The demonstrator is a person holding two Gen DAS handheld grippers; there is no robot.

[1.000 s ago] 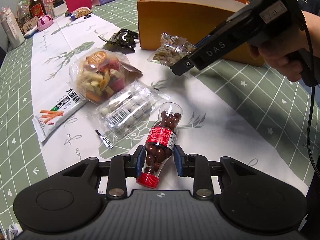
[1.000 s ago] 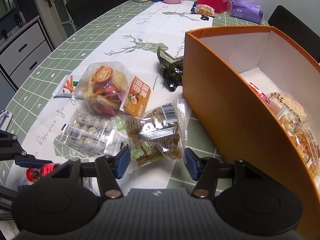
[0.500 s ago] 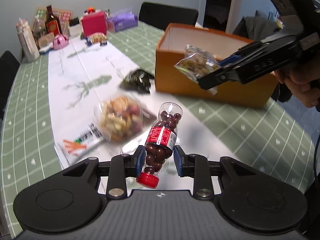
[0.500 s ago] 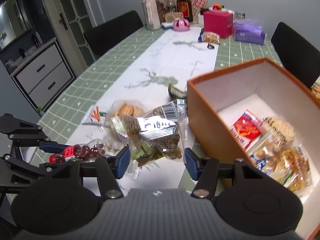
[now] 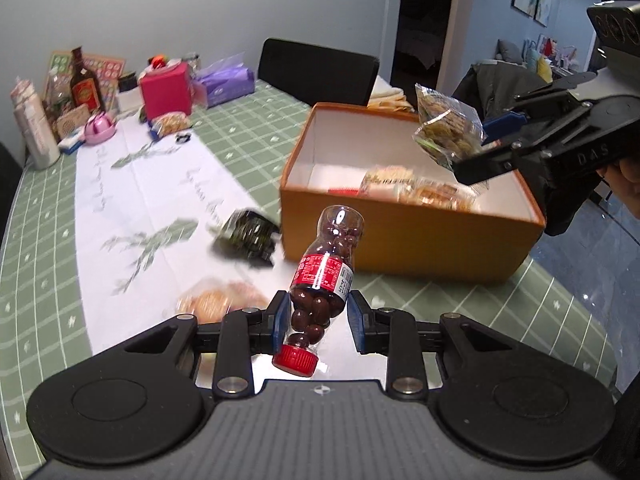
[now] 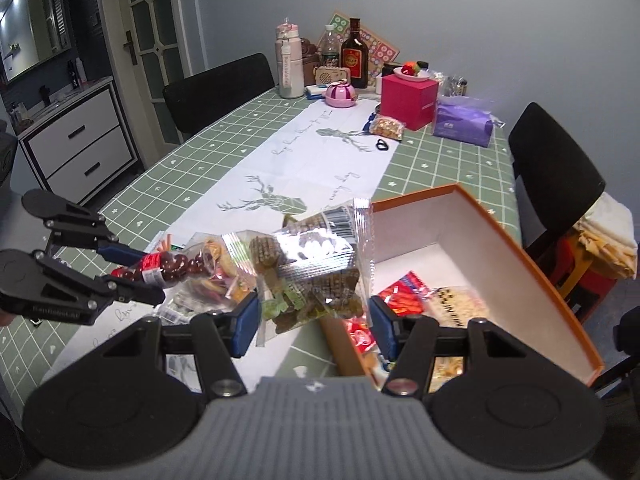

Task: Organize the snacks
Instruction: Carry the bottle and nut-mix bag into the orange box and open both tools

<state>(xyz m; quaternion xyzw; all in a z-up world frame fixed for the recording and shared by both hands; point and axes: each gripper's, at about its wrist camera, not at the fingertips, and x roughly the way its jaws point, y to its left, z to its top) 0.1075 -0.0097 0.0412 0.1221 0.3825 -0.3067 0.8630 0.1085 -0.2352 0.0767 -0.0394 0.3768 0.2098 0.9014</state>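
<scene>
Orange cardboard box [image 5: 408, 236], open-topped with white inner walls, already holds several wrapped snacks along its floor, among them a red packet and pale biscuit packs, so part of the sorting looks done. Two more items are in the air. The left gripper [image 5: 318, 314] is clamped on a small clear plastic bottle of brown chocolate balls with a red cap and red label [image 5: 322, 276], held cap-down above the table [image 5: 44, 220]. The right gripper [image 6: 314, 314] pinches a clear crinkly bag of brown and green cookie pieces [image 6: 308, 268] between its blue pads, raised over the near corner of the box.

On the white runner there remain a dark green foil packet [image 5: 248, 234] just beside the box's left wall, a clear tub of mixed colourful crisps [image 6: 214, 272], a packet printed with carrot sticks [image 6: 164, 244] and a clear pack under the bottle that is mostly hidden. I judge the task about halfway.

Room to move is good: the box mouth is wide and unobstructed, with free floor at its far end. The near orange rim is the edge to clear, and the two grippers sit close enough that they should enter one at a time.
</scene>
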